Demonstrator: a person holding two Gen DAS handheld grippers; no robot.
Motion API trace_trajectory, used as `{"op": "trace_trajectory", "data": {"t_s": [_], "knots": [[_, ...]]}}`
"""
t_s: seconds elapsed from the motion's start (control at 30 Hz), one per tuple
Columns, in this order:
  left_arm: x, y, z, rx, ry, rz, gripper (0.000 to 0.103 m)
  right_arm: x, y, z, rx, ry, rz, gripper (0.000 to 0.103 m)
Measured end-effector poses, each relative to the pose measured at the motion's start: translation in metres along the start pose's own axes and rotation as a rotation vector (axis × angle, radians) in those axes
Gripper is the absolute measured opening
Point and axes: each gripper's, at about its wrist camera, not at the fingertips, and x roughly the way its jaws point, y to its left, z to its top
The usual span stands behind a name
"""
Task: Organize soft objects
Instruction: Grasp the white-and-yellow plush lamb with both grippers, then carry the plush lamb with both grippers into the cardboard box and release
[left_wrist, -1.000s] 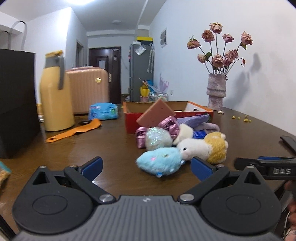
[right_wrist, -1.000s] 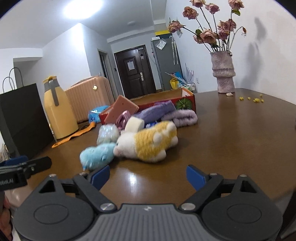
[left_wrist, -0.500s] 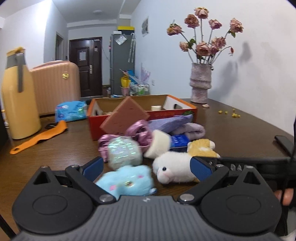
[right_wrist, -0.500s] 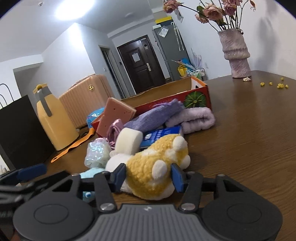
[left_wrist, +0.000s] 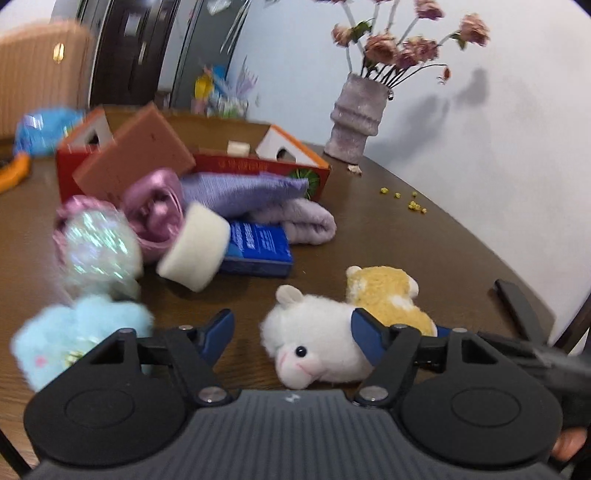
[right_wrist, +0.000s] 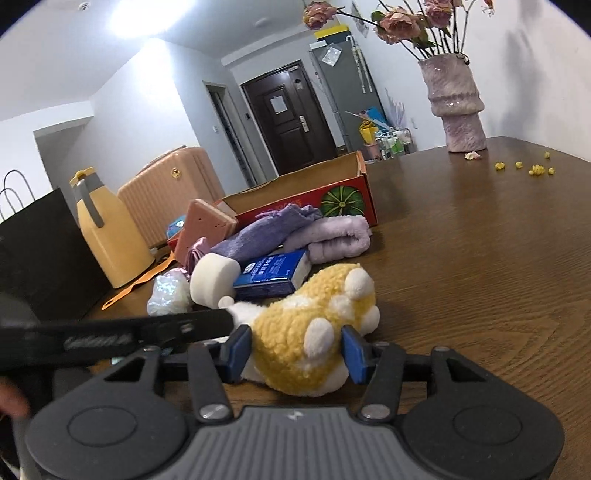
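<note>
A white-and-yellow plush animal (left_wrist: 317, 343) lies on the brown table (right_wrist: 480, 258). My right gripper (right_wrist: 297, 349) is shut on its yellow body (right_wrist: 306, 332), a blue pad pressing each side. My left gripper (left_wrist: 293, 330) is at the white head, its jaws closing. The right pad overlaps the head and the left pad stands clear of it. A light blue plush (left_wrist: 74, 332) lies to its left. Behind are an iridescent ball (left_wrist: 99, 243), a white foam cylinder (left_wrist: 195, 247), purple towels (left_wrist: 306, 221), a pink sponge block (left_wrist: 136, 162) and the open red box (left_wrist: 258, 162).
A blue packet (left_wrist: 258, 243) lies behind the plush. A vase of dried roses (right_wrist: 456, 107) stands at the far right with yellow crumbs (right_wrist: 532, 168) near it. A yellow thermos (right_wrist: 107, 236), a black bag (right_wrist: 37, 251) and an orange strap (right_wrist: 140, 284) are at the left.
Both grippers moved forward to the pile. The right one closed on the plush's yellow body. The left one swung from the light blue plush to the white head and its jaws narrowed.
</note>
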Motion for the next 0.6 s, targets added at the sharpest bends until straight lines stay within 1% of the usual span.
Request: {"op": "trace_trajectory", "data": {"t_s": [0.03,0.07,0.1,0.13,0.3,0.47,0.6], "knots": [[0.002,0.001,0.001,-0.020,0.006,-0.024,0.062,0.001,0.000,0.000,-0.004,-0.002,-0.008,0.051],[0.003,0.003,0.002,-0.038,0.010,-0.054,0.053,0.001,-0.001,0.000,-0.008,-0.001,-0.010,0.051],[0.004,0.004,0.002,-0.054,0.017,-0.075,0.048,0.002,-0.002,0.000,-0.008,0.003,-0.008,0.052],[0.004,0.006,0.001,-0.068,0.021,-0.086,0.048,0.002,-0.003,0.000,-0.004,0.006,-0.003,0.052],[0.002,0.007,-0.003,-0.092,0.012,-0.092,0.045,0.004,-0.007,0.000,0.011,0.010,0.023,0.051],[0.001,0.004,-0.001,-0.097,0.006,-0.086,0.043,0.002,-0.005,0.001,-0.006,0.001,0.017,0.047],[-0.013,0.006,0.010,-0.127,-0.031,-0.117,0.043,-0.006,0.002,0.018,-0.040,-0.033,0.036,0.046]]}}
